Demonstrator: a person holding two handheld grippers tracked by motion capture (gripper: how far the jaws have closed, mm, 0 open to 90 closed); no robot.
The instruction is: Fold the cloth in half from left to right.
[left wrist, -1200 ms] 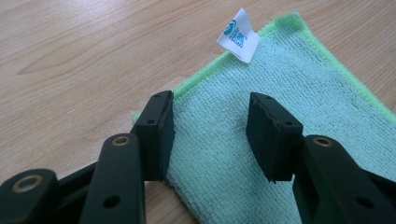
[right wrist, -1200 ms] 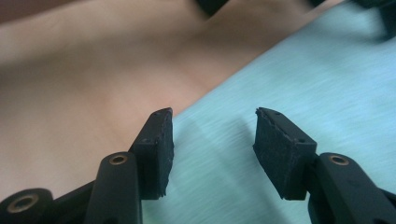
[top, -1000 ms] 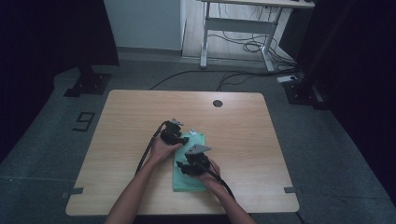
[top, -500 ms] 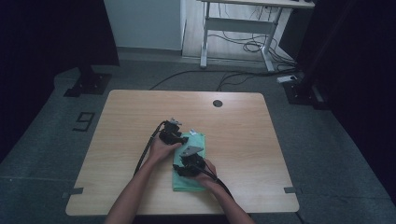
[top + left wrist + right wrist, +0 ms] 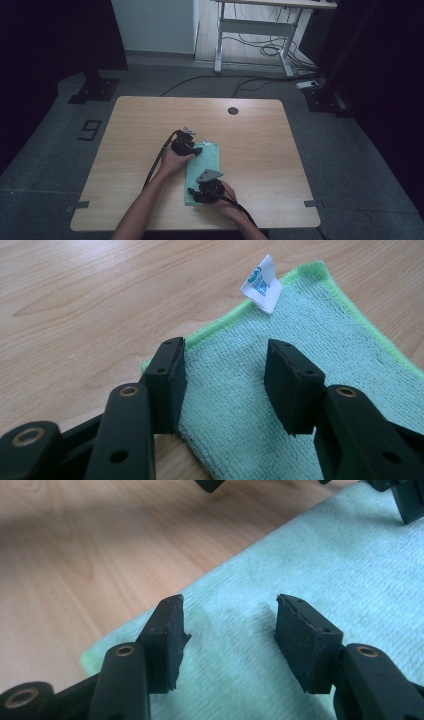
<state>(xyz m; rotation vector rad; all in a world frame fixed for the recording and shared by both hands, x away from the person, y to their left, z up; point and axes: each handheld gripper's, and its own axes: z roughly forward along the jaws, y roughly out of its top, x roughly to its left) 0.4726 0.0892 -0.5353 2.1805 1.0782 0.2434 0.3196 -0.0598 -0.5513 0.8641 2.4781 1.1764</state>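
Towel [image 5: 205, 170] flat on desk [image 5: 125, 130], long axis running away from person.
Left tool [image 5: 225, 385] spread over far corner; right tool [image 5: 227, 640] spread over near end.

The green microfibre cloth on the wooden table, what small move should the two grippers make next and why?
Probably close both on the green microfibre cloth: the left gripper and right gripper are open, each with its jaws over a cloth edge and nothing gripped.

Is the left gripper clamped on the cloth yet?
No: in the left gripper view the left gripper has its jaws spread apart over the cloth, with bare cloth in the gap.
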